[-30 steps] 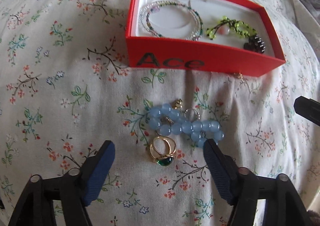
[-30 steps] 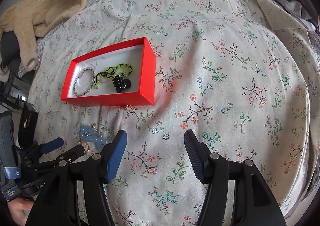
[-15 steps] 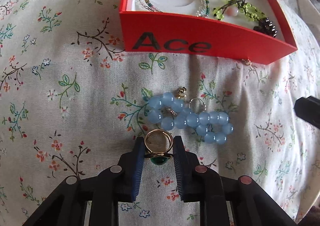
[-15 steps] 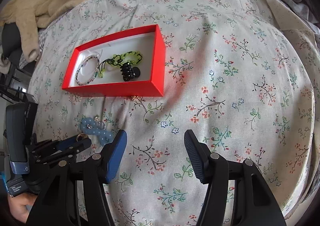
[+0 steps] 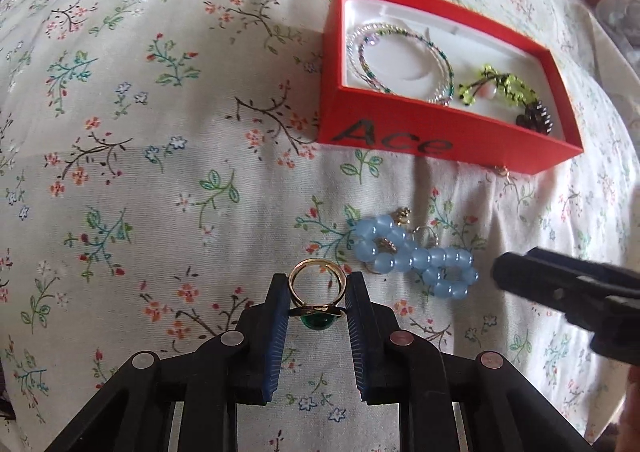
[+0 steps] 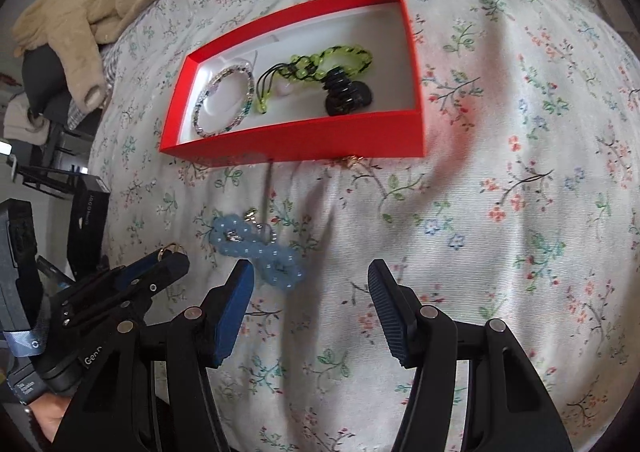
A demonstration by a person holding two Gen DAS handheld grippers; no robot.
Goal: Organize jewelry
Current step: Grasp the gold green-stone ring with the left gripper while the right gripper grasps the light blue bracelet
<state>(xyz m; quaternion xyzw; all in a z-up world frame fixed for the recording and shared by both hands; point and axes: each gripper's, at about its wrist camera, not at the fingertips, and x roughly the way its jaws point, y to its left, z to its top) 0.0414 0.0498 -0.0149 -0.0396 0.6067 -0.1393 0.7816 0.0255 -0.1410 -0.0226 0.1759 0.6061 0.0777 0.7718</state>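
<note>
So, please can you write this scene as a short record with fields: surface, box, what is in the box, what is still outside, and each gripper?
surface: floral bedspread
box: red box, open, printed "Ace"
in box: beaded bracelet, green bracelet, black hair claw
outside box: blue bead bracelet; small gold piece at the box's front wall
left gripper: shut on gold ring with green stone
right gripper: open, empty, near the blue bead bracelet
</note>
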